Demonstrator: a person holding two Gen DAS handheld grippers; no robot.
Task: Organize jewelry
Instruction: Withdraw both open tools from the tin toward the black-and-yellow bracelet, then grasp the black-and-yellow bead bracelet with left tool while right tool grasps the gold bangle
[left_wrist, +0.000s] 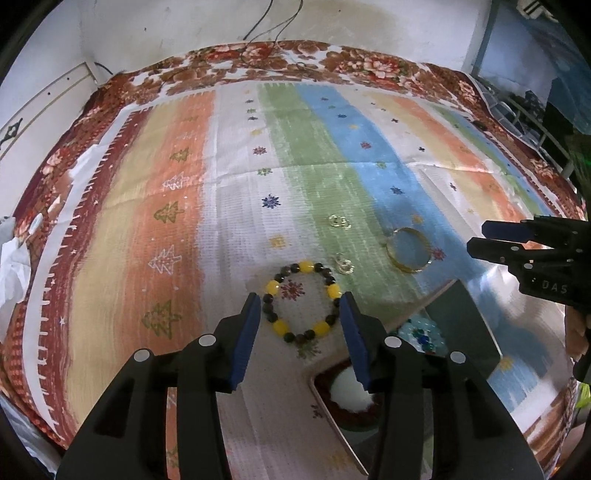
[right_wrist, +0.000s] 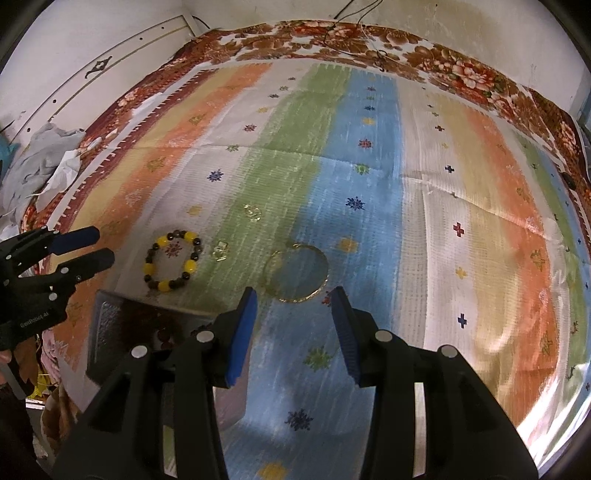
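Broadly, a striped cloth (left_wrist: 177, 192) in orange, green, blue and white covers the bed, and everything is placed relative to the beaded bracelet (left_wrist: 301, 301) lying flat on it. Both tools hang low over the cloth: the left gripper (left_wrist: 300, 328) points forward with its blue-padded fingers spread wide, one on each side of the bracelet, though whether they touch it cannot be told; the right gripper (right_wrist: 293, 325) is likewise spread and holds nothing, its tips just short of the gold bangle (right_wrist: 297, 273). That bangle, a thin gold hoop, lies flat well to the right of the bracelet. A dark open jewelry box (right_wrist: 147, 332) sits just nearer the cameras than the bracelet, its lid raised; inside, the left wrist view shows a turquoise beaded piece (left_wrist: 421, 332) with blue stones, plus a white rounded shape on dark red lining. The bracelet is a closed ring of dark beads alternating with yellow ones. Two small pale metal earrings lie between it and the bangle: one (left_wrist: 344, 265) just beside the bracelet, another (left_wrist: 340, 220) farther away.
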